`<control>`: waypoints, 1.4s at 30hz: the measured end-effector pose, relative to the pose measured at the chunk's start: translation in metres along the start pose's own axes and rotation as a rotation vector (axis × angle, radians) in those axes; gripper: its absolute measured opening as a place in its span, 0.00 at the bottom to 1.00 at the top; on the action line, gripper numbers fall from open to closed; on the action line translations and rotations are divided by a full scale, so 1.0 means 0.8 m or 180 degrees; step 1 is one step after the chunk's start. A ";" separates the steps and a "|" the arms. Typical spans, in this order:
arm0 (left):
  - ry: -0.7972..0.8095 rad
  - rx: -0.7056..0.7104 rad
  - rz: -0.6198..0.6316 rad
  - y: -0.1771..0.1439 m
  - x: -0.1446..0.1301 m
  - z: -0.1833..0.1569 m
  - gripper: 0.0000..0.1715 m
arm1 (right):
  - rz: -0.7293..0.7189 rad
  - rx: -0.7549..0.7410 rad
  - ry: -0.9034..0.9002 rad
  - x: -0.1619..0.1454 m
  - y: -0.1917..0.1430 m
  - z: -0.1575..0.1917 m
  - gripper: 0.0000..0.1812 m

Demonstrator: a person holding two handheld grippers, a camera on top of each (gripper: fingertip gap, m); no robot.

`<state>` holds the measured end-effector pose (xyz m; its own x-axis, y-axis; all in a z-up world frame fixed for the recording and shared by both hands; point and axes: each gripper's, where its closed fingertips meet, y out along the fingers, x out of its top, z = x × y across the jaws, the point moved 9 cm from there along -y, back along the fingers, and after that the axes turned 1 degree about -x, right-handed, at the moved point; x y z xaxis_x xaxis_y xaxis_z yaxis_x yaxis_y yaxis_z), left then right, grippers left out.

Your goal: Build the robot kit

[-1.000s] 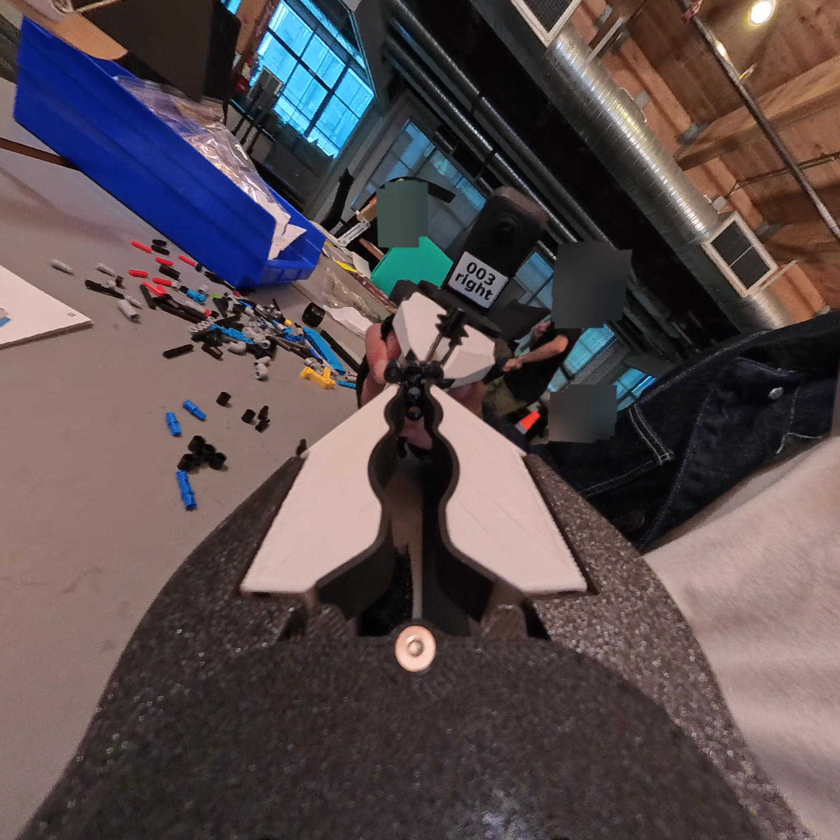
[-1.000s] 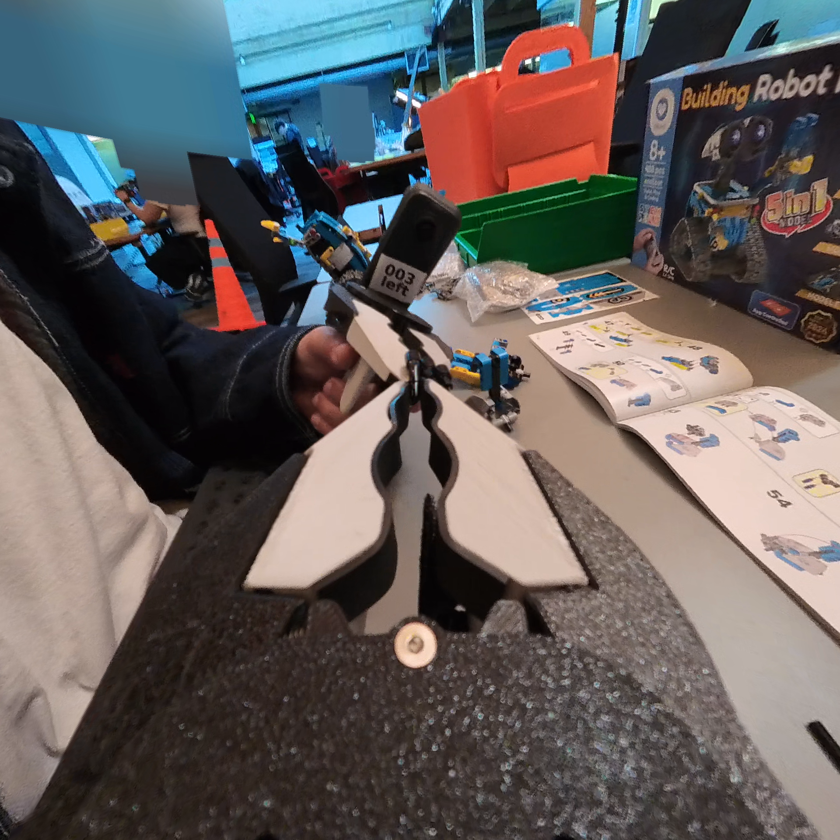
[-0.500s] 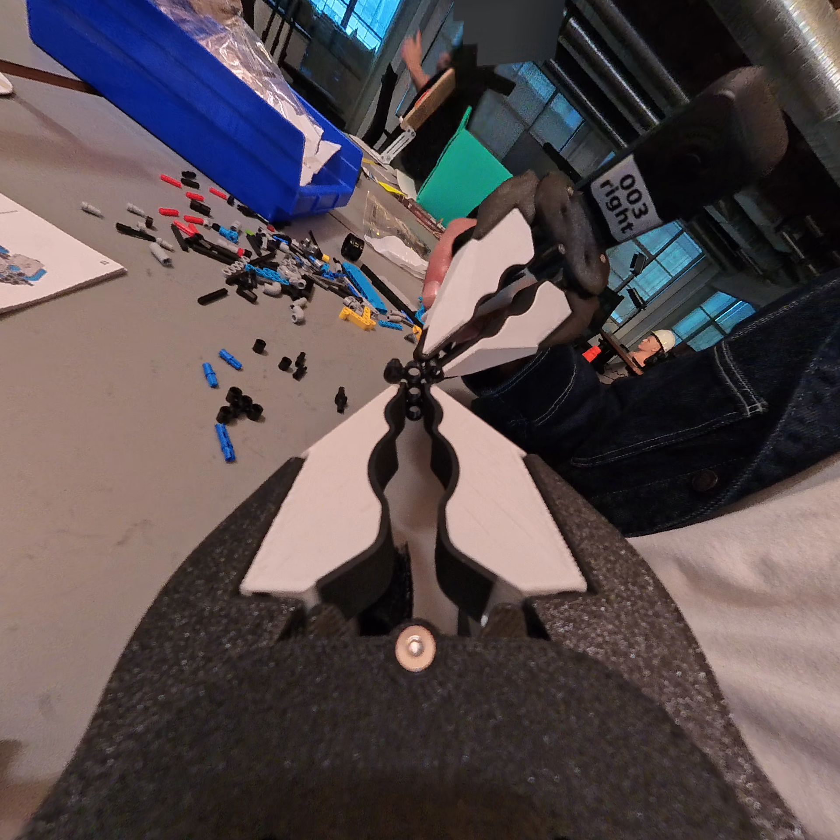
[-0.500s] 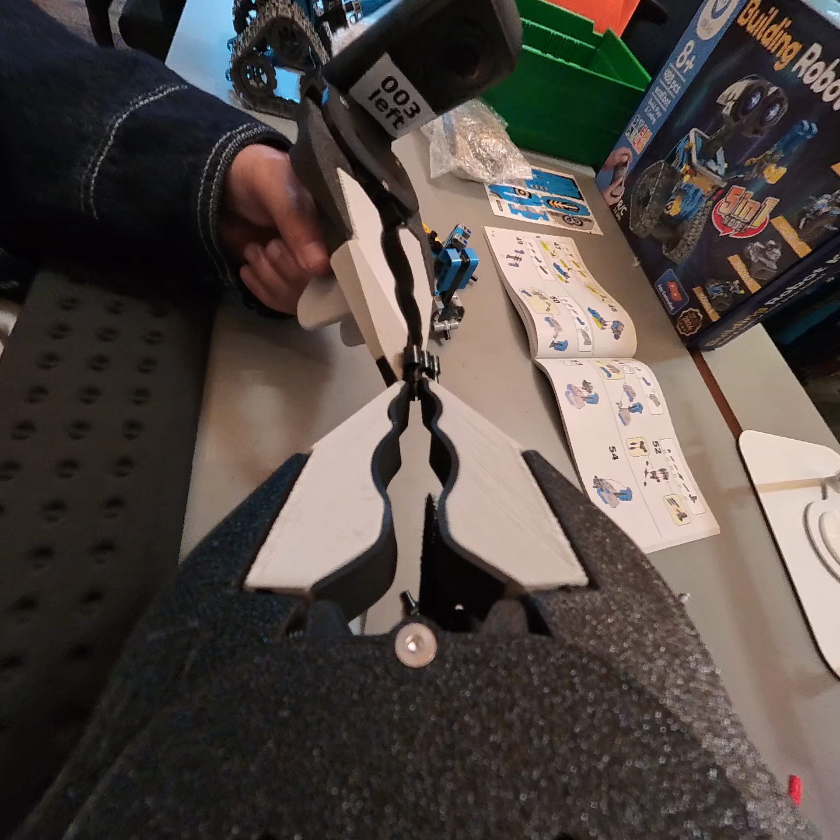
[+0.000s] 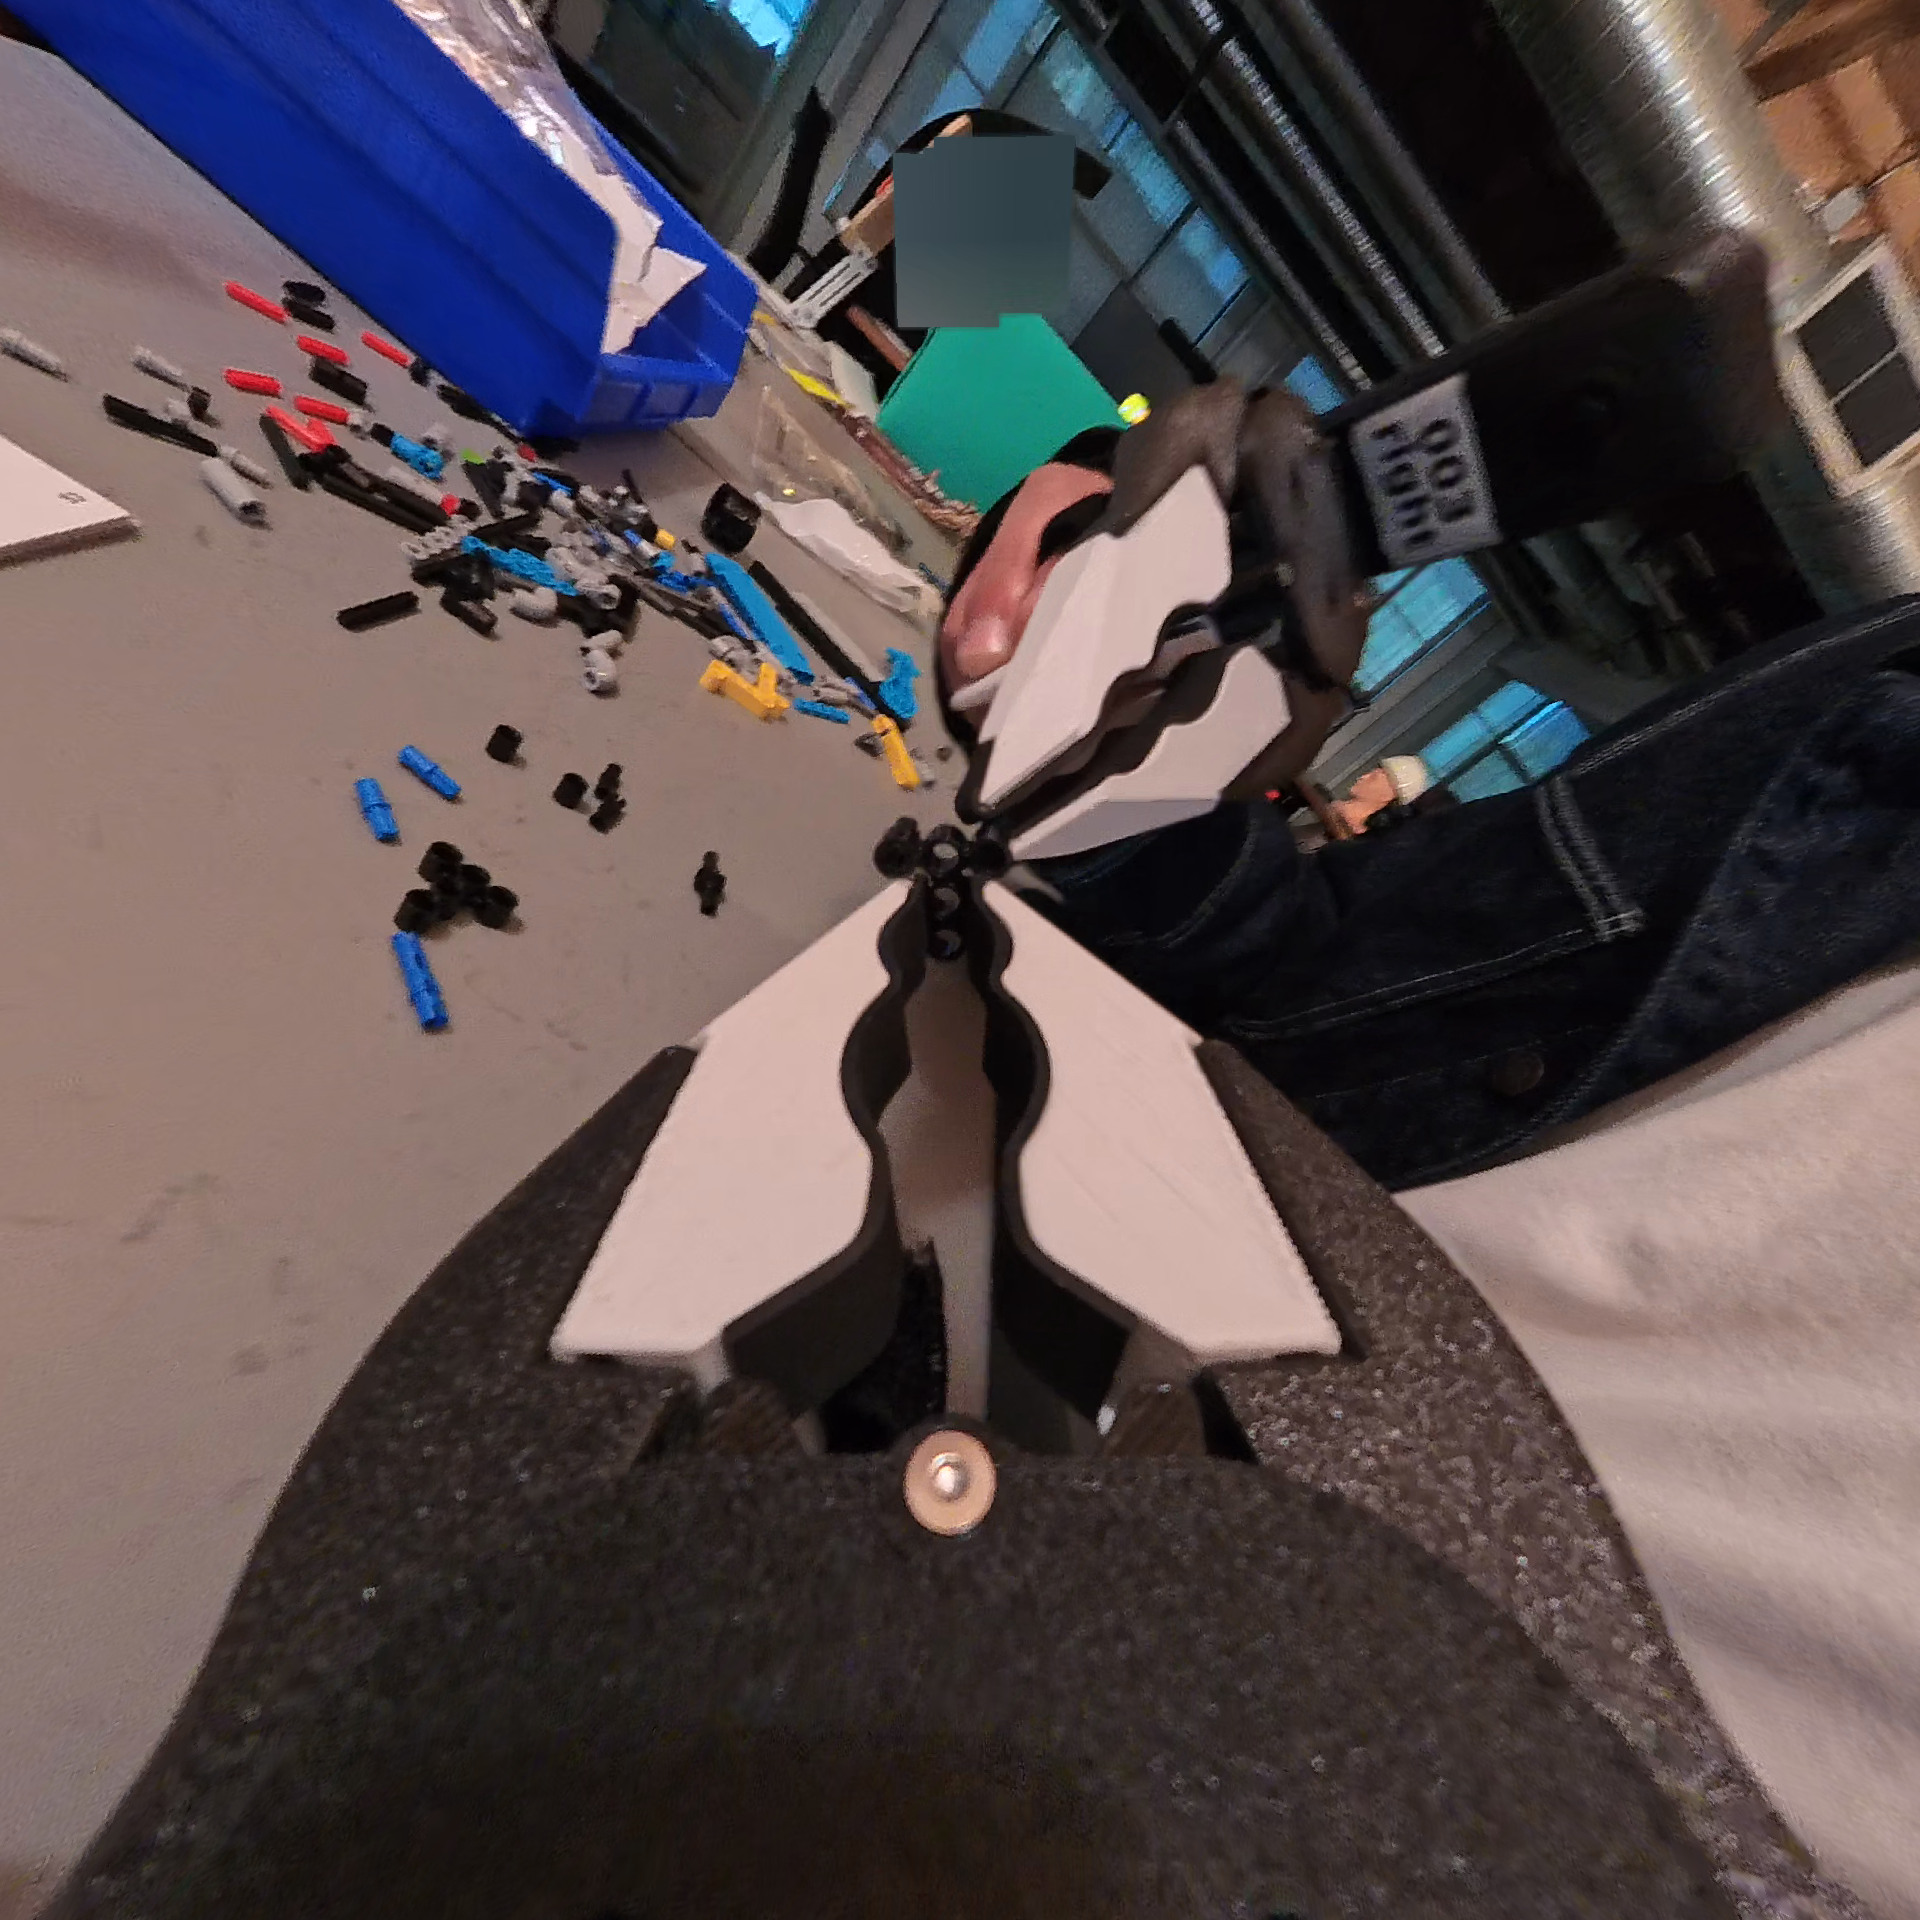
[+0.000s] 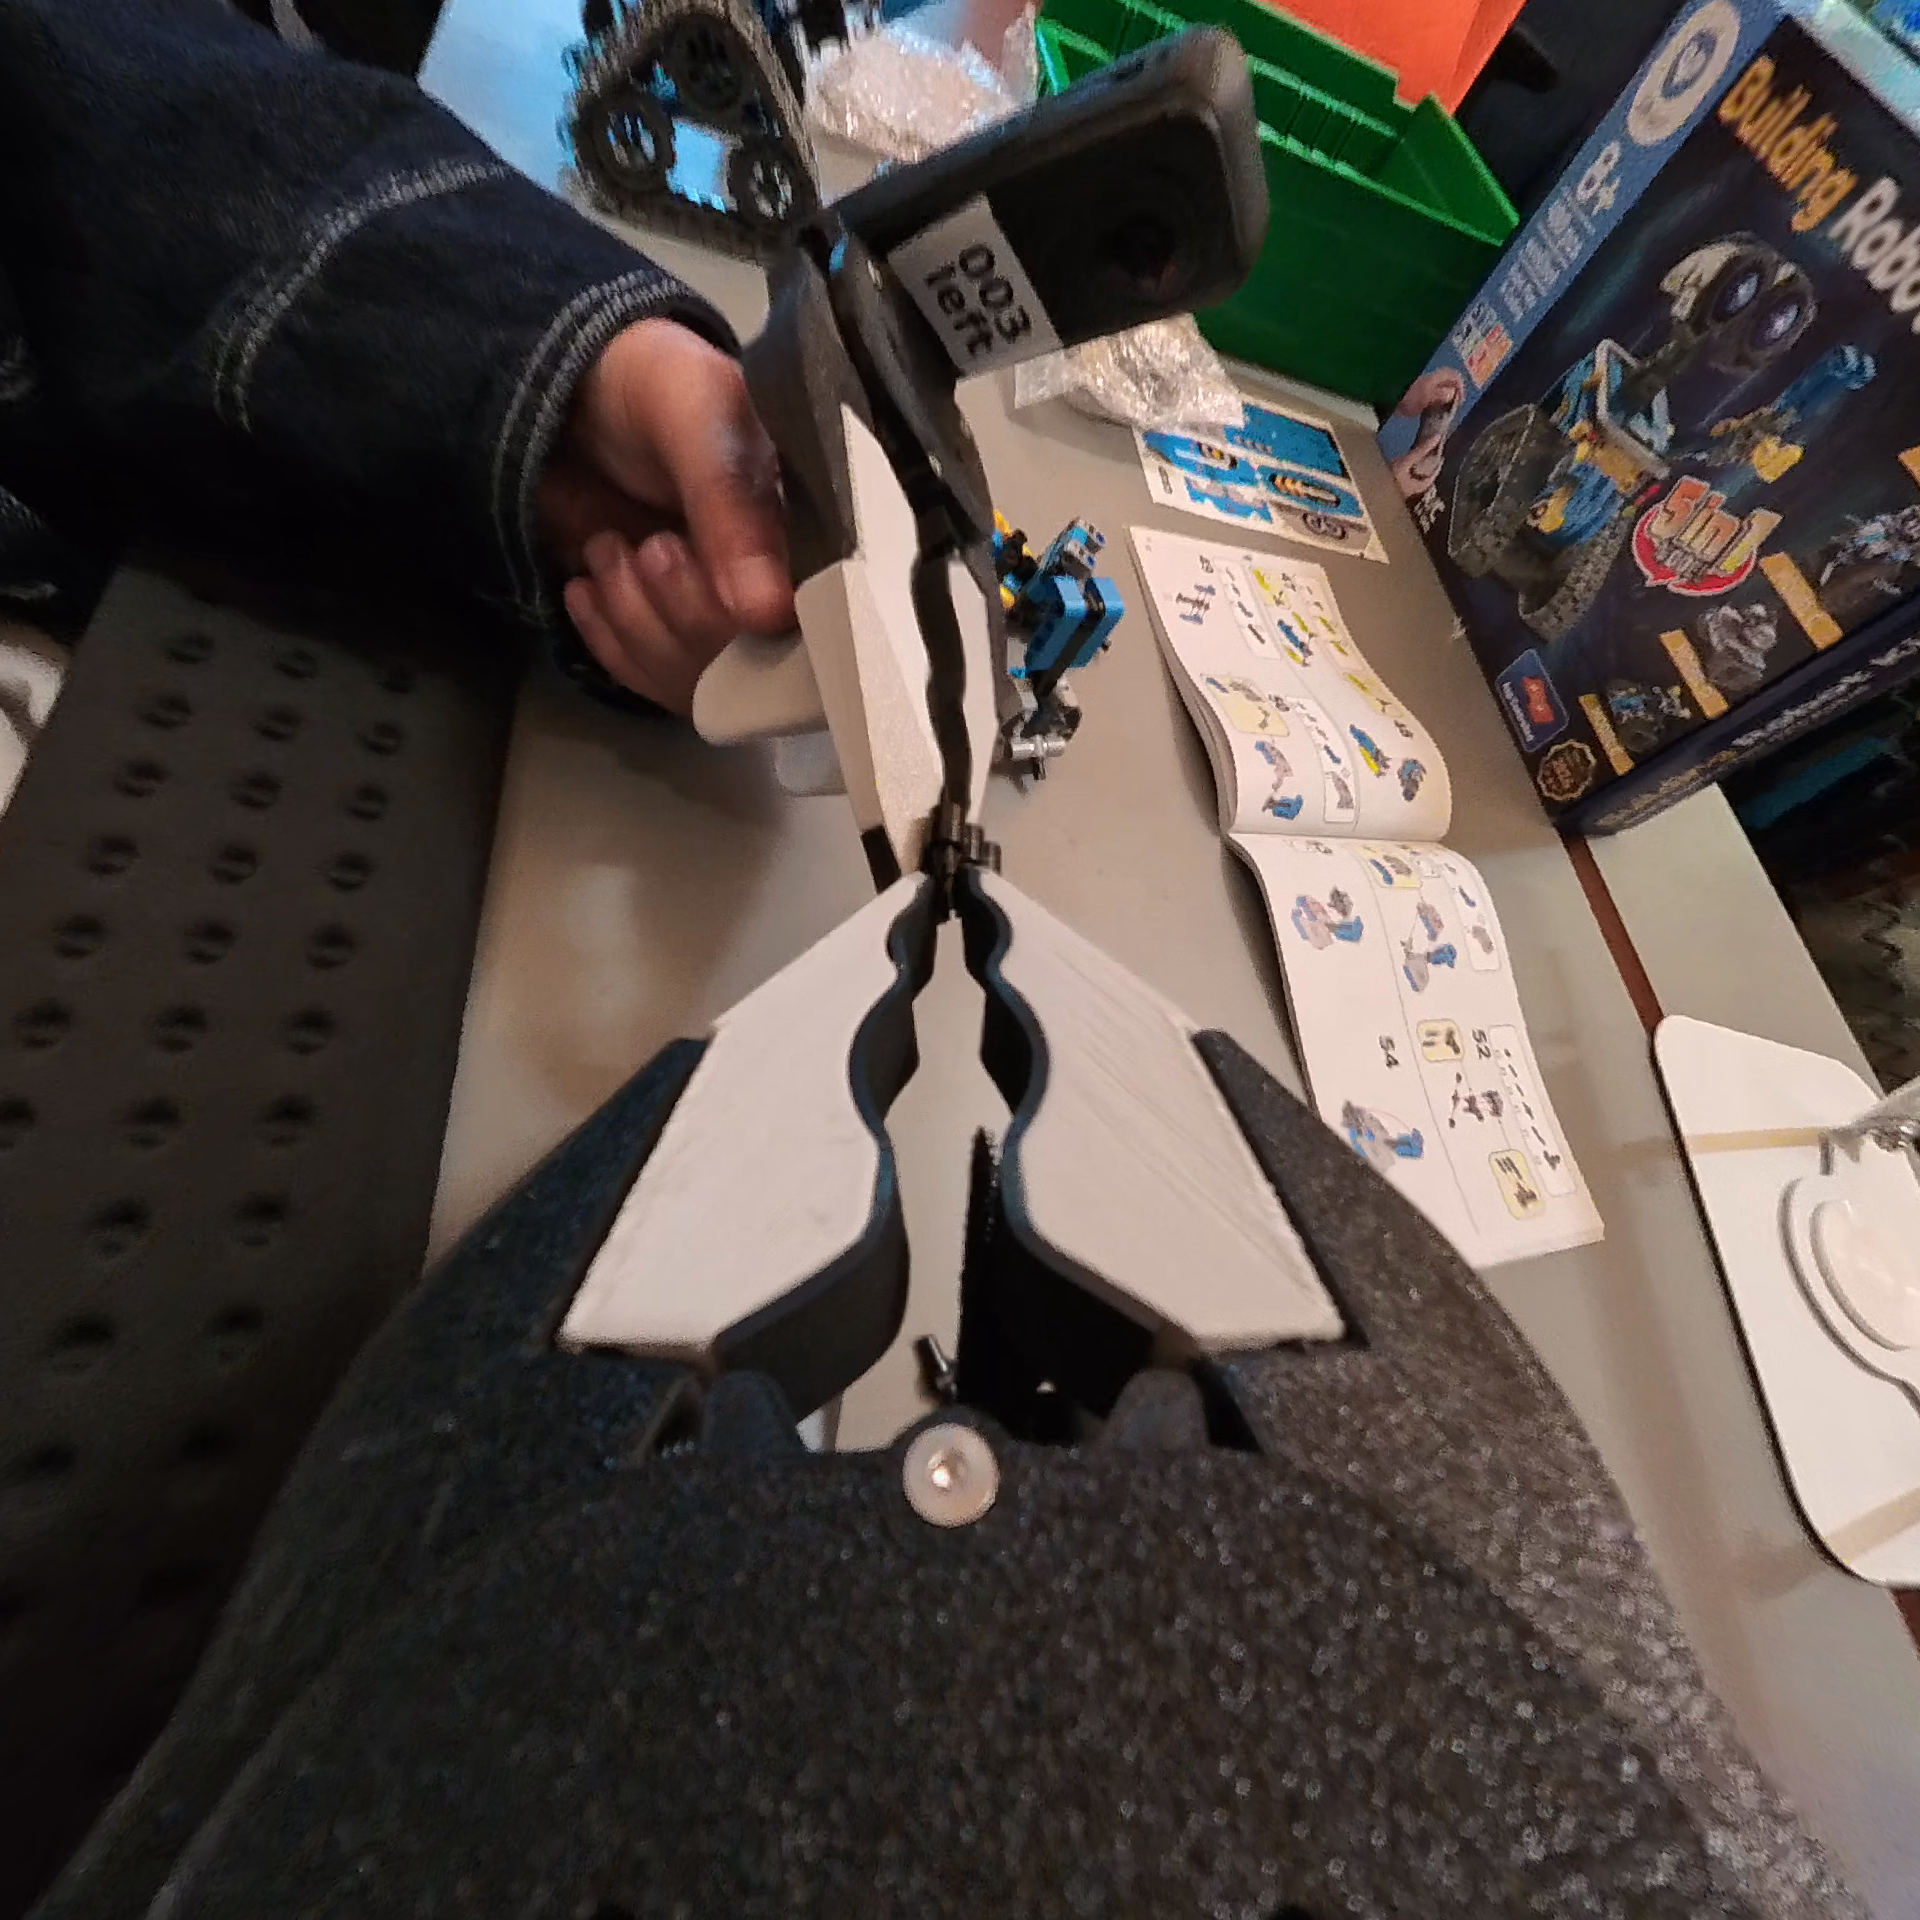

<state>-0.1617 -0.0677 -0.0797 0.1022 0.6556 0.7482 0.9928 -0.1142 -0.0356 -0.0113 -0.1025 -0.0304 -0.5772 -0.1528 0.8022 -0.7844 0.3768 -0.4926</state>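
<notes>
My left gripper (image 5: pixel 943 914) is shut on a small black T-shaped piece with holes (image 5: pixel 940 862) and holds it above the grey table (image 5: pixel 208 1091). My right gripper (image 5: pixel 987 821) comes in from the upper right, and its tips meet the piece's right end. In the right wrist view my right gripper (image 6: pixel 951 899) is shut, pinching the same black piece (image 6: pixel 961 842) tip to tip with the left gripper (image 6: pixel 930 842). A hand in a dark denim sleeve (image 6: pixel 665 540) holds the left gripper.
Loose black, blue, red and yellow parts (image 5: pixel 540 561) lie scattered before a blue bin (image 5: pixel 416 208). On the other side are an open instruction booklet (image 6: pixel 1382 935), a small blue model (image 6: pixel 1060 613), a toy box (image 6: pixel 1714 416), a green bin (image 6: pixel 1340 208) and a white board (image 6: pixel 1787 1247). Left and right tips are no more than a few centimetres apart. The small blue model (image 6: pixel 1060 613) is about equally far from each gripper, around 15 centimetres.
Both grippers have tilted down toward the table and turned, staying tip to tip on the black piece. The right gripper has rolled onto its side.
</notes>
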 end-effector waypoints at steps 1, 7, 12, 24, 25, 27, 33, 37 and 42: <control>0.0056 0.0103 0.0046 0.001 -0.001 0.001 0.03 | 0.0104 -0.0034 -0.0026 0.000 0.002 0.001 0.02; 0.0228 0.0277 0.0039 0.004 -0.001 -0.001 0.03 | 0.0047 -0.0047 0.0381 -0.005 0.006 0.000 0.01; 0.0626 0.0633 -0.0072 0.002 0.006 -0.005 0.03 | -0.0177 -0.0192 0.0848 -0.013 0.008 -0.009 0.04; 0.2788 0.2528 0.0168 0.009 0.006 -0.028 0.04 | -0.0999 -0.0374 0.2538 -0.023 0.029 -0.012 0.12; 0.2828 0.2552 0.0167 0.010 0.006 -0.029 0.04 | -0.1028 -0.0349 0.2575 -0.024 0.029 -0.013 0.12; 0.2864 0.2588 0.0182 0.011 0.005 -0.029 0.04 | -0.1051 -0.0363 0.2584 -0.024 0.028 -0.013 0.11; 0.2881 0.2623 0.0181 0.011 0.006 -0.029 0.04 | -0.1066 -0.0408 0.2610 -0.026 0.030 -0.014 0.09; 0.2826 0.2651 0.0172 0.009 0.007 -0.027 0.04 | -0.1020 -0.0465 0.2631 -0.030 0.033 -0.015 0.14; 0.2847 0.2666 0.0221 0.011 0.006 -0.026 0.04 | -0.1000 -0.0387 0.2630 -0.031 0.038 -0.013 0.10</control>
<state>-0.1539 -0.0810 -0.0630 0.4052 -0.1135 0.9072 0.7540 0.6027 -0.2613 -0.0184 -0.0778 -0.0619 0.0452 0.4242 0.9044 -0.8222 0.5300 -0.2075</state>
